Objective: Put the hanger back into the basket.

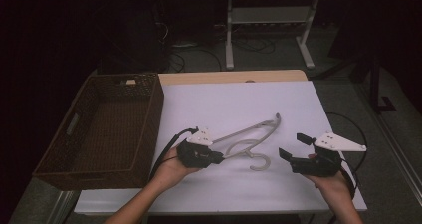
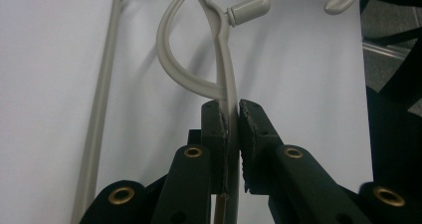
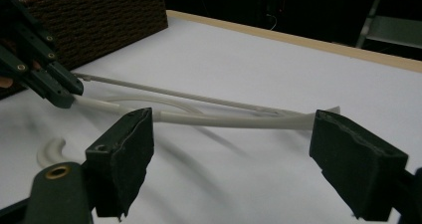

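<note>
One hanger (image 1: 251,140), one wicker basket (image 1: 102,129), two tools: left (image 1: 219,157), right (image 1: 291,147).

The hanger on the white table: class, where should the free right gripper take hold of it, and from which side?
Probably the far shoulder end of the hanger. The left gripper already clamps one arm near the hook, so the far arm is free. The right gripper stands open beside it; coming in from the right, jaws astride the thin bar, looks simplest.
</note>
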`<state>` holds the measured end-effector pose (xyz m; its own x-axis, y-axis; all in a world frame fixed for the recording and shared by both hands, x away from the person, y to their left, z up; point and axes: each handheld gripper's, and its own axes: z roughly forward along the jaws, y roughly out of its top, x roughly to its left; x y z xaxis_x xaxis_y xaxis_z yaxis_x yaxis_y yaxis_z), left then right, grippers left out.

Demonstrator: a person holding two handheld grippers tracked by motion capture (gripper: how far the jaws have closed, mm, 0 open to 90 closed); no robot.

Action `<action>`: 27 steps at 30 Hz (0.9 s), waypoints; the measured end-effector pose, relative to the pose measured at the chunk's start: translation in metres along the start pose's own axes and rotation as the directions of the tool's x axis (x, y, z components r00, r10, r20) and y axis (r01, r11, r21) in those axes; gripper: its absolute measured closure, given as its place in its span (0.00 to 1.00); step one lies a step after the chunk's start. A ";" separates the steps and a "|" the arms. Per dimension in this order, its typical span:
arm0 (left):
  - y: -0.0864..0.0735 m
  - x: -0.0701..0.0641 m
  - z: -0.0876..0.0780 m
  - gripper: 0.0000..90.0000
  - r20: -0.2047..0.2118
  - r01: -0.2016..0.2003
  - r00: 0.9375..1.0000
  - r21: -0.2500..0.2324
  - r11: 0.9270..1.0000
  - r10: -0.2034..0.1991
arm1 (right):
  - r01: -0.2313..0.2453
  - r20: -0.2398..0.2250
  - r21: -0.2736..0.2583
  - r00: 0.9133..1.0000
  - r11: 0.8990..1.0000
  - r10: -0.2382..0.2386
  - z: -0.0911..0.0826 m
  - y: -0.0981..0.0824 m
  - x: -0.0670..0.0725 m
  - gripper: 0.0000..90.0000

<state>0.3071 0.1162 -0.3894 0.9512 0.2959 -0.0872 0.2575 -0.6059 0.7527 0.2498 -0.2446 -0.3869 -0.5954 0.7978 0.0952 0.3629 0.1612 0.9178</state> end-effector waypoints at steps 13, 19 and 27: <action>0.008 0.009 -0.027 0.92 -0.040 0.022 0.999 -0.072 0.997 -0.025 | -0.002 0.005 -0.001 1.000 1.000 0.002 -0.001 0.000 0.000 0.19; 0.011 0.008 -0.035 0.92 -0.057 0.034 0.998 -0.105 0.994 -0.040 | 0.003 0.004 -0.008 1.000 1.000 -0.003 -0.001 0.001 0.001 0.19; 0.016 0.007 -0.045 0.92 -0.064 0.045 0.996 -0.132 0.990 -0.054 | 0.007 0.008 -0.017 1.000 1.000 -0.007 -0.002 0.002 0.000 0.19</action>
<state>0.3103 0.1419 -0.3489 0.9231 0.3749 -0.0858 0.2756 -0.4891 0.8276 0.2490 -0.2456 -0.3843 -0.5921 0.8013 0.0861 0.3464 0.1567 0.9249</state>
